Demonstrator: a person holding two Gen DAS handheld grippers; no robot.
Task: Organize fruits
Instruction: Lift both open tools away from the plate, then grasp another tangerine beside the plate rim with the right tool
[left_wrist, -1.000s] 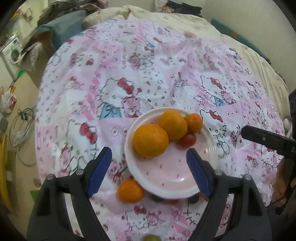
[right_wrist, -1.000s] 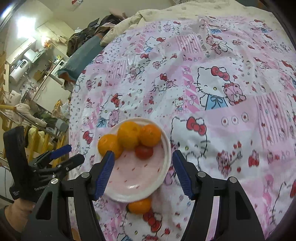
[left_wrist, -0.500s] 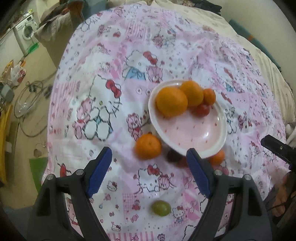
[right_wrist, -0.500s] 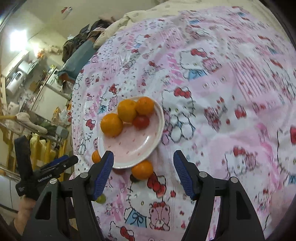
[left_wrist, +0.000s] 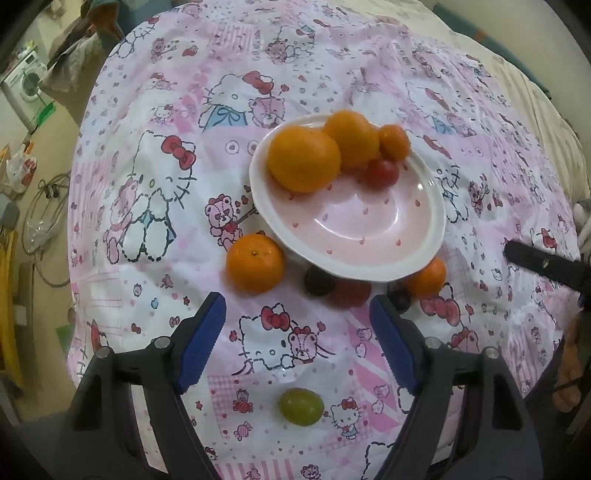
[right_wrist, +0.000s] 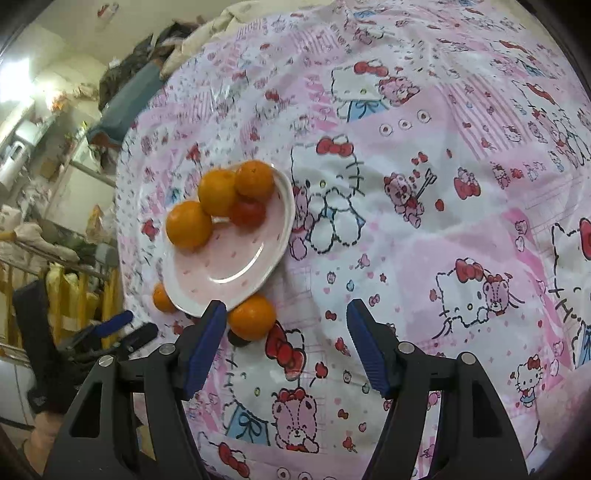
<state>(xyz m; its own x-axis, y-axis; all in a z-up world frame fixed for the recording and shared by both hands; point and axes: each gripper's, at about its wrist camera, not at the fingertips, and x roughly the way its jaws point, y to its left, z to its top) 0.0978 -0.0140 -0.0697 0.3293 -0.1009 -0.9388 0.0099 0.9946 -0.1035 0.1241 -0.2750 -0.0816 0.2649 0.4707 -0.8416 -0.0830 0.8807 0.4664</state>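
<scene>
On pink-and-white cartoon-printed cloth (left_wrist: 155, 280), near the middle: shallow white-rimmed pink plate (left_wrist: 439, 221) with small heart dots, already carrying two large oranges, one small mandarin (left_wrist: 394, 141) and a red cherry tomato (left_wrist: 382, 172), all bunched at the far rim. Probably grouped there on purpose, leaving the near half of the dish bare for what remains.

Loose on the cloth, against the plate's near edge: round orange tangerine (left_wrist: 255, 263) just left of the rim, dark purple grape (left_wrist: 318, 281) and a red tomato (left_wrist: 351, 292) partly tucked under the rim, a second small orange fruit (left_wrist: 426, 277) at the right, another dark grape (left_wrist: 400, 300) beside the blue pad. Well apart and nearer the camera: single green grape (left_wrist: 301, 407), lying between the fingers.

Left gripper (left_wrist: 295, 339): blue pads spread wide, nothing between them, hovering short of the loose fruit — apparently lining up a pick, with the tangerine or the dark grape likeliest. Right gripper (right_wrist: 286, 341): likewise gaping and empty, off to the plate's right, its left pad close to the tangerine (right_wrist: 252, 316) in that view. Seemingly kept back so as not to crowd the other tool. Task judged partly done: four pieces plated, six still outside.
</scene>
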